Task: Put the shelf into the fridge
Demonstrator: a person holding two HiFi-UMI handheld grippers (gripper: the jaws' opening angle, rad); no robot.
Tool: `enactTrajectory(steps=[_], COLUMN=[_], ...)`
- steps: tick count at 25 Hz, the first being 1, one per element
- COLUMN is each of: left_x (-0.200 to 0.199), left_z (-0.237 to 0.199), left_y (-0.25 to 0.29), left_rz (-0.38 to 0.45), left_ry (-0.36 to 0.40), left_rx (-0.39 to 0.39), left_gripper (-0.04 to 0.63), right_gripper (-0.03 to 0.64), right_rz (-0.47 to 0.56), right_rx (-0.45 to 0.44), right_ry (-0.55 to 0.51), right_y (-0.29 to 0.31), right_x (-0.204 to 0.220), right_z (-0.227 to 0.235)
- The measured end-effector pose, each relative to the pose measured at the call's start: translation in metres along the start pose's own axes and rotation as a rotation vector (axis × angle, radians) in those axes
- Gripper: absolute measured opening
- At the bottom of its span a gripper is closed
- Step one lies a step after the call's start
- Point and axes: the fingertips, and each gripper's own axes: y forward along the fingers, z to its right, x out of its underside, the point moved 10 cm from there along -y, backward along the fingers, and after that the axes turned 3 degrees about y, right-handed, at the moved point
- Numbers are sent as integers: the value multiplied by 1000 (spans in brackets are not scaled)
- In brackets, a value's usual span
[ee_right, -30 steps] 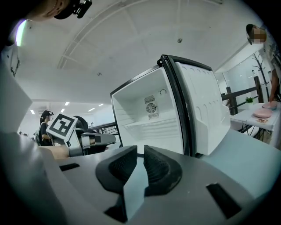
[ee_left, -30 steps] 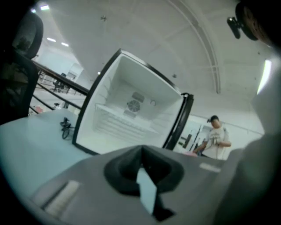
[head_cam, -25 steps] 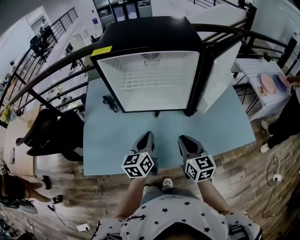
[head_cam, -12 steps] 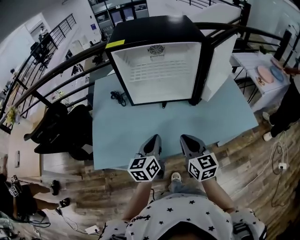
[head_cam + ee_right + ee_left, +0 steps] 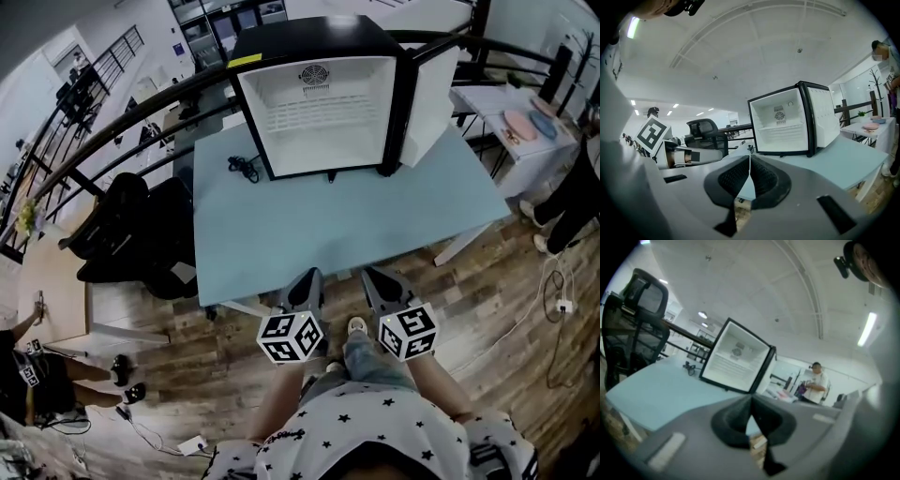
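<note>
The black mini fridge (image 5: 319, 94) stands open at the far side of the light blue table (image 5: 347, 225), its white door (image 5: 429, 103) swung out to the right. A white wire shelf (image 5: 323, 112) lies level inside it, also in the right gripper view (image 5: 782, 131). My left gripper (image 5: 307, 278) and right gripper (image 5: 375, 278) hang side by side at the table's near edge, far from the fridge. Both are shut with nothing between the pads, as the left gripper view (image 5: 751, 399) and right gripper view (image 5: 750, 157) show.
A black cable (image 5: 246, 166) lies on the table left of the fridge. A black office chair (image 5: 131, 234) stands left of the table. At the right are a small white table (image 5: 497, 141) with plates and a person (image 5: 577, 187). A curved railing (image 5: 112, 141) runs behind.
Both grippers have drawn back from the fridge, from over the table to its near edge above the wooden floor. The fridge now looks farther off.
</note>
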Motion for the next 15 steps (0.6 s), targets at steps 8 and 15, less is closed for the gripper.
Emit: enactTrajectory(steps=[8,15], left_x=[23,21], left_z=[13,18], left_y=[-55,-72], left_rz=[20,36], left_ry=[-27,-25], left_rx=[-17,-19], left_gripper=[5,5], right_gripper=[25,25], right_rz=[2,18], right_rx=[-17,-46], right_ry=[-23,-37], right_y=[-39,-48], right_x=[17,16], right_z=[-32,-45])
